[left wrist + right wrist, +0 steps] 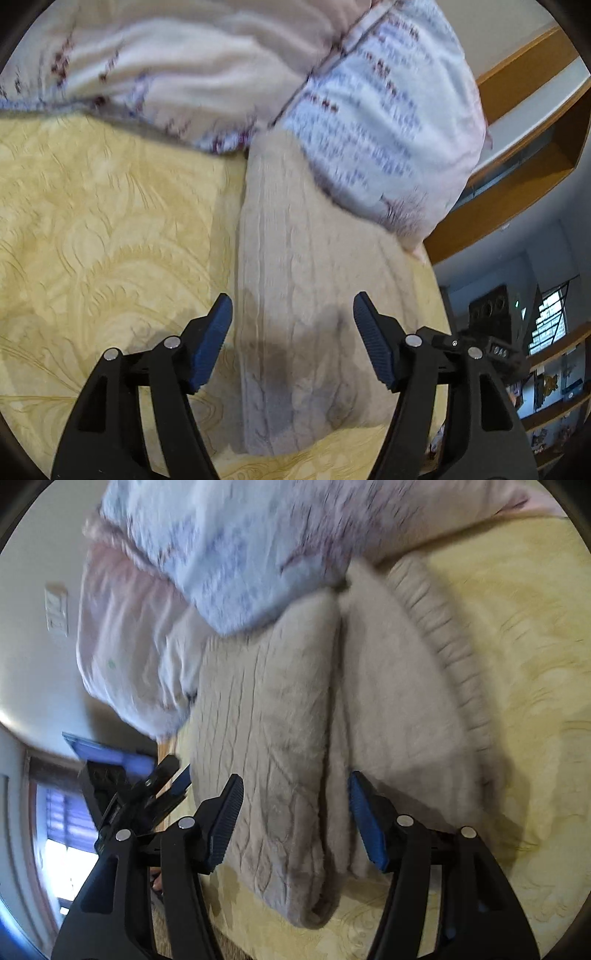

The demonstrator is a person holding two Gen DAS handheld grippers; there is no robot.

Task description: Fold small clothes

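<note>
A beige cable-knit sweater (306, 258) lies folded lengthwise on the yellow bedspread (110, 221). My left gripper (292, 306) hovers just over its near end, open, with the knit showing between the blue pads and neither pad touching it. In the right wrist view the same sweater (280, 720) shows two folded layers with a ribbed hem along its right side. My right gripper (295, 781) stands open over the fold line, its pads clear of the cloth. My left gripper (173, 775) appears at that view's left edge, beside the sweater.
A pale patterned pillow (388, 129) and a bunched duvet (166, 66) lie against the sweater's far end. A wooden shelf (517, 110) and the bed's edge are on the right. The right wrist view shows a wall switch (56, 609) and a window (62, 849).
</note>
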